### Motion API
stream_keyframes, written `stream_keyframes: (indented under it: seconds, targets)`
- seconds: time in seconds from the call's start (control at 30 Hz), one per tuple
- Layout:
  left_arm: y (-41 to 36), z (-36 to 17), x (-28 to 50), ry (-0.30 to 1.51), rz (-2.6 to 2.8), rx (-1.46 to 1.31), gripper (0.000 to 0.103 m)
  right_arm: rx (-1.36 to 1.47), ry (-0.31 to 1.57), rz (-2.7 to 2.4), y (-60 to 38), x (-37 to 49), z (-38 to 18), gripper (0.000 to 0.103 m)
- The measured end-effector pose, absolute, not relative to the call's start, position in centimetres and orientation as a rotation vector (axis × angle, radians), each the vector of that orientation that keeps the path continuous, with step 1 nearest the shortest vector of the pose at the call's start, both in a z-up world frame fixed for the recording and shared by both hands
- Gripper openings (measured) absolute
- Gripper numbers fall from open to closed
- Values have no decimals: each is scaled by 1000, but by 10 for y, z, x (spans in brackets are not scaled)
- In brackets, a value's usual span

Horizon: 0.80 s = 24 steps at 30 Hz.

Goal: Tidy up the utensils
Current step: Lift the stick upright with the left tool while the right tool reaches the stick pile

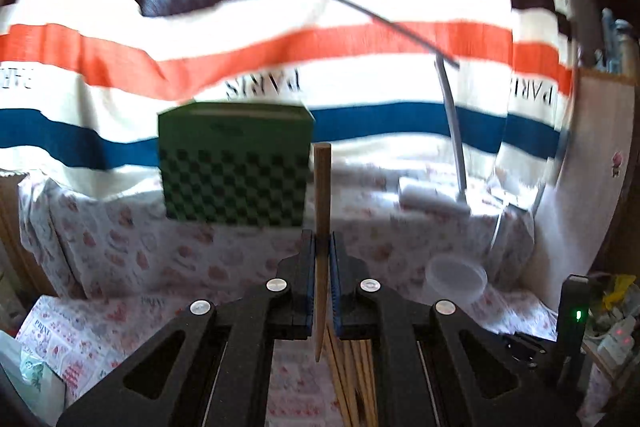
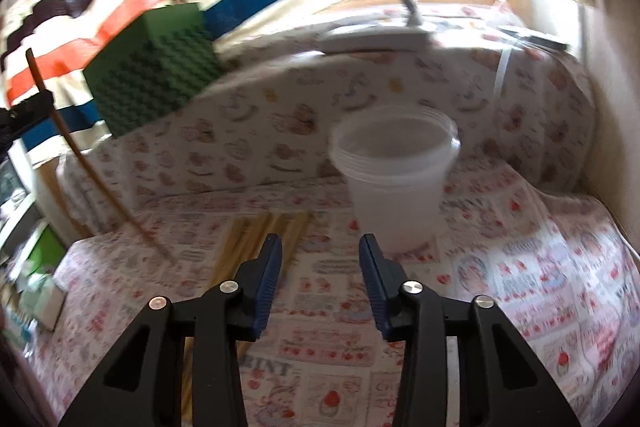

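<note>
My left gripper (image 1: pixel 321 245) is shut on a single brown chopstick (image 1: pixel 321 187) and holds it upright above the table. Under it lies a bundle of pale wooden chopsticks (image 1: pixel 352 379). In the right wrist view the held chopstick (image 2: pixel 76 151) slants down at the far left, its tip near the cloth. The bundle of chopsticks (image 2: pixel 244 243) lies just beyond my right gripper's left finger. My right gripper (image 2: pixel 320 247) is open and empty. A clear plastic cup (image 2: pixel 394 171) stands upright just beyond it, slightly right. The cup also shows in the left wrist view (image 1: pixel 456 281).
A patterned cloth (image 2: pixel 540 287) covers the table. A green checkered box (image 1: pixel 234 165) stands at the back, before a striped curtain (image 1: pixel 240 43). A white desk lamp (image 1: pixel 434 201) stands at the back right. Clutter lies off the table's left edge (image 2: pixel 36 291).
</note>
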State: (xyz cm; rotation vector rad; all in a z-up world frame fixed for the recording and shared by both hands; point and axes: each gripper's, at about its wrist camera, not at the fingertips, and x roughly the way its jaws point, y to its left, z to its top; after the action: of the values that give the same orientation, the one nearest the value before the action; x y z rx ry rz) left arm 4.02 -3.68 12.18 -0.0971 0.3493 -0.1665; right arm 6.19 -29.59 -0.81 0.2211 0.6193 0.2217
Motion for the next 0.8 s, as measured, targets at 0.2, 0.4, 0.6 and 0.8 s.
stream_keyframes:
  seconds: [0.2,0.4,0.6,0.8]
  targets:
    - [-8,119,35,249,-182,-173,6,299,910,270,-290,113,-20,31]
    - [2,97,51,292,-144,-171,6,286,1057,215,-261,164,-35,24]
    - [14,87,55,324,-133,-209,6,222,1103,112,-240,190,-52,14]
    - [22,88,51,329,-147,-234,6,264,1103,130,-232,195,-50,14]
